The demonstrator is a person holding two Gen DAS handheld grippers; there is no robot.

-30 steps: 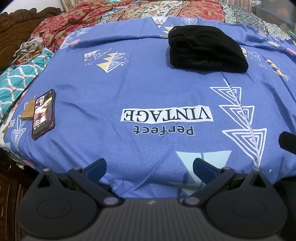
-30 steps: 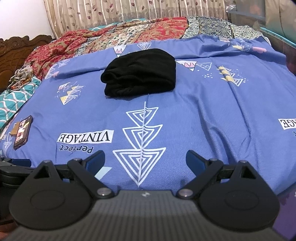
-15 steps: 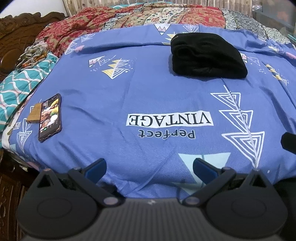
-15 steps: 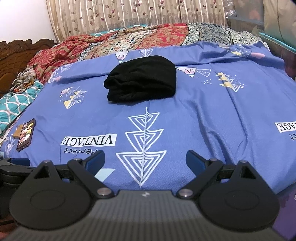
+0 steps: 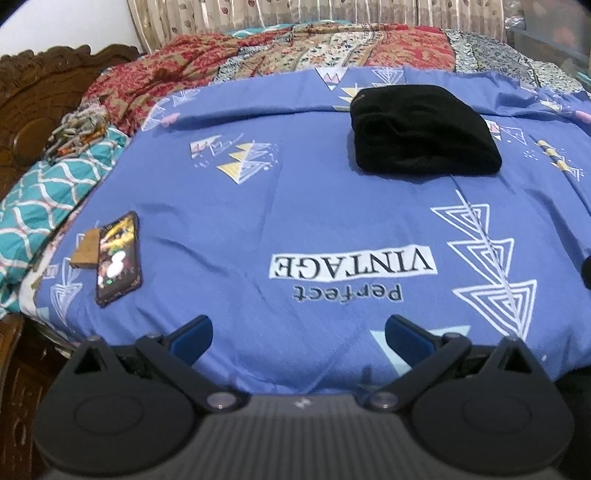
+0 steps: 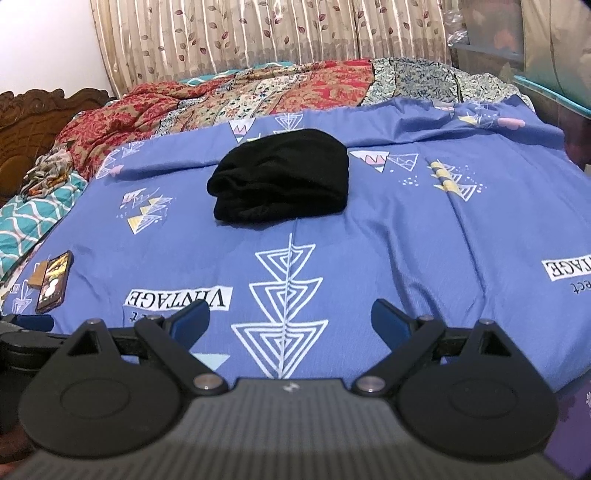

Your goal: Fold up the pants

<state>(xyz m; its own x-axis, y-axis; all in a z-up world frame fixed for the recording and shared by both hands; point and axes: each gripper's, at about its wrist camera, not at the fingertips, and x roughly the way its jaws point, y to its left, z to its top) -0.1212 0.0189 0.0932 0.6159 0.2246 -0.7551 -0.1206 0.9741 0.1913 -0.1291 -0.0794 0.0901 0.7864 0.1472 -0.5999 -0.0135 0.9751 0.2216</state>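
Note:
The black pants [image 5: 421, 136] lie folded in a compact bundle on the blue bedsheet [image 5: 295, 206], toward the far side of the bed; they also show in the right wrist view [image 6: 282, 181]. My left gripper [image 5: 298, 334] is open and empty near the bed's front edge, far from the pants. My right gripper [image 6: 290, 319] is open and empty, also at the front edge, with the pants straight ahead of it. The left gripper's body [image 6: 22, 332] shows at the left edge of the right wrist view.
A phone [image 5: 118, 258] with a lit screen lies on the sheet at the left, next to a small brown tag [image 5: 85, 251]. Red patterned bedding [image 6: 258, 96] is heaped at the back. A carved wooden headboard [image 5: 44, 85] stands left. Curtains [image 6: 258, 33] hang behind.
Both grippers have pulled back and tilted up, so more of the far bedding and curtains shows. The pants have not moved. Both grippers stay open.

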